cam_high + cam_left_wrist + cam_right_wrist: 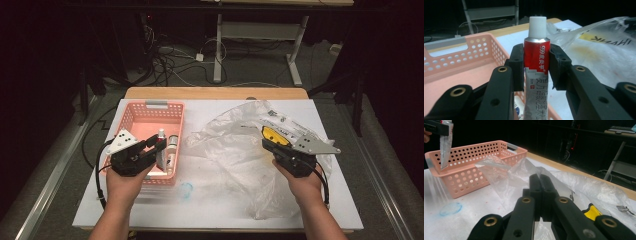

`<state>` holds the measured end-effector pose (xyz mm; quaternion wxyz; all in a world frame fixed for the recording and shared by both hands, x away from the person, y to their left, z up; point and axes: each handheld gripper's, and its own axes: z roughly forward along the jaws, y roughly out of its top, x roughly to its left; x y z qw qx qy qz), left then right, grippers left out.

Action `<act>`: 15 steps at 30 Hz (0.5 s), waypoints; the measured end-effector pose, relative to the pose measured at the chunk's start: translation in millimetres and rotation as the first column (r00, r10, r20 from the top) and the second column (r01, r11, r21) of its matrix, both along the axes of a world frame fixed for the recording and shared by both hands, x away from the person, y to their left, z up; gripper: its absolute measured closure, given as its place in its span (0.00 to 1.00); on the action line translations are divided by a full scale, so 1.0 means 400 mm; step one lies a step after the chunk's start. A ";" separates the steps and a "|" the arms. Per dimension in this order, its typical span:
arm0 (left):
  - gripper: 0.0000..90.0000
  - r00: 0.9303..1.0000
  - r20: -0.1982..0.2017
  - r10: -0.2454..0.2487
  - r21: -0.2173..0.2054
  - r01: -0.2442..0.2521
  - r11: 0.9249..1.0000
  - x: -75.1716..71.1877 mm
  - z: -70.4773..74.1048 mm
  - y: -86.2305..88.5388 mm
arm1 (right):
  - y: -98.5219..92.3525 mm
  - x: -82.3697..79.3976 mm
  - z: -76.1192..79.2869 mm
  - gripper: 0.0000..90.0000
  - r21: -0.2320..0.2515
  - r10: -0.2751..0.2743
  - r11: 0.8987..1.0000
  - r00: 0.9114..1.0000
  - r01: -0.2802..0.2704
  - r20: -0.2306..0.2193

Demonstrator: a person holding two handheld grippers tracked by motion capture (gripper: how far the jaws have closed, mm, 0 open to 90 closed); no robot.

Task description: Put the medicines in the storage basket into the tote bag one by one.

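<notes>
Gripping the red-and-white ointment tube (535, 72) just below its white cap (537, 27), your left gripper (536, 66) held it upright above the pink basket (131, 116). Your right gripper (540, 195) had its jaws pinched shut on a fold of the clear plastic bag (509, 176), spread on the white table (210, 205) beside the basket.

Blue ring mark (186, 190) on white table cover (210, 210); cables (165, 62) behind.
</notes>
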<state>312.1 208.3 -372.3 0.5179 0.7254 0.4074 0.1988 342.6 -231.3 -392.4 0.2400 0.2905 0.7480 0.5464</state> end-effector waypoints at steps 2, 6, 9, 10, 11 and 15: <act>0.74 1.000 0.010 -0.008 -0.006 0.008 1.000 -0.006 0.007 -0.004 | 0.000 0.000 0.000 1.00 0.000 0.000 1.000 1.000 0.000 0.000; 0.74 0.999 0.023 -0.029 -0.028 0.030 0.999 -0.016 0.019 -0.015 | 0.000 0.000 0.001 1.00 0.001 0.001 1.000 1.000 -0.001 0.001; 0.74 0.998 0.029 -0.051 -0.032 0.052 0.998 -0.022 0.024 -0.028 | 0.001 0.000 0.001 1.00 -0.001 0.001 1.000 1.000 -0.001 0.002; 0.74 0.998 0.030 -0.058 -0.033 0.059 0.998 -0.023 0.024 -0.034 | 0.001 -0.001 0.001 1.00 -0.001 0.001 1.000 1.000 -0.001 0.001; 0.74 0.997 0.028 -0.066 -0.034 0.067 0.997 -0.024 0.023 -0.039 | 0.001 -0.001 0.001 1.00 -0.001 0.004 1.000 1.000 -0.004 0.002; 0.74 0.995 0.020 -0.095 -0.021 0.095 0.995 -0.026 0.016 -0.065 | 0.003 -0.002 0.001 1.00 -0.002 0.003 1.000 1.000 -0.003 0.002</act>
